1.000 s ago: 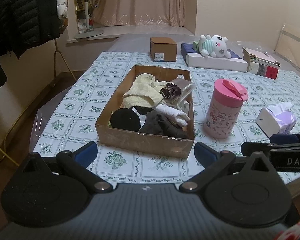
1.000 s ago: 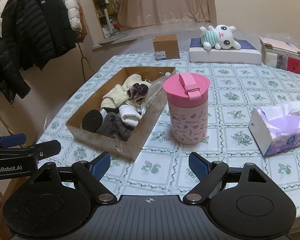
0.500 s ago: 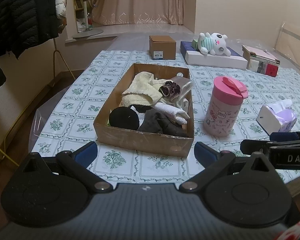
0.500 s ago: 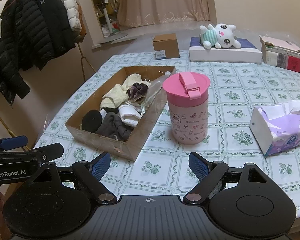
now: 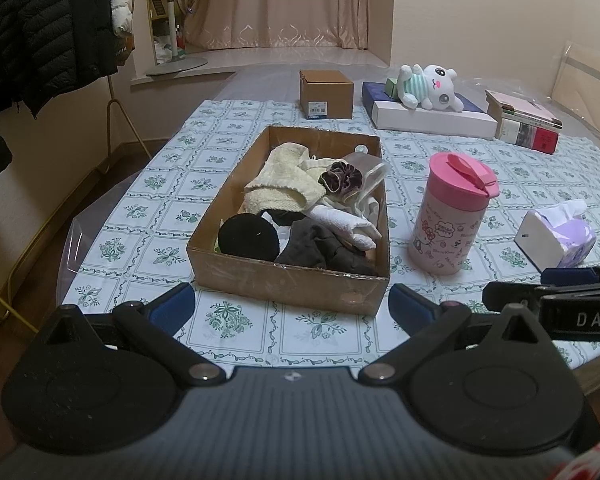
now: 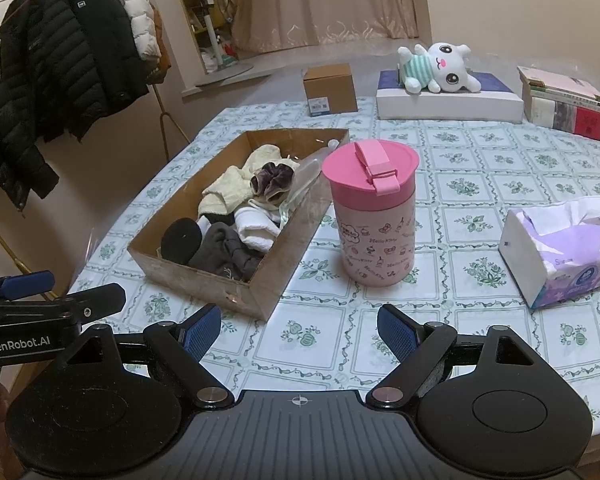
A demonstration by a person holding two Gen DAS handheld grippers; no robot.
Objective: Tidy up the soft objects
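Both grippers: the left gripper (image 5: 291, 306) and right gripper (image 6: 299, 332) hung side by side over the near table edge, fingers spread wide, nothing between them.
Soft things: a cream cloth (image 5: 284, 186), dark scrunchie (image 5: 340, 176), white roll (image 5: 346, 222) and dark socks (image 5: 320, 248) lay heaped in the cardboard box (image 5: 284, 280), probably gathered there for sorting.
Cup: the pink cup (image 6: 374, 216) stood just beside the box.
Plush: the toy rabbit (image 6: 440, 68) lay far back on a flat white box (image 6: 448, 108), well apart.

A pink-lidded cup (image 6: 373, 216) stands on white tablecloth (image 6: 480, 184) with green floral squares, beside a brown box (image 6: 236, 280).
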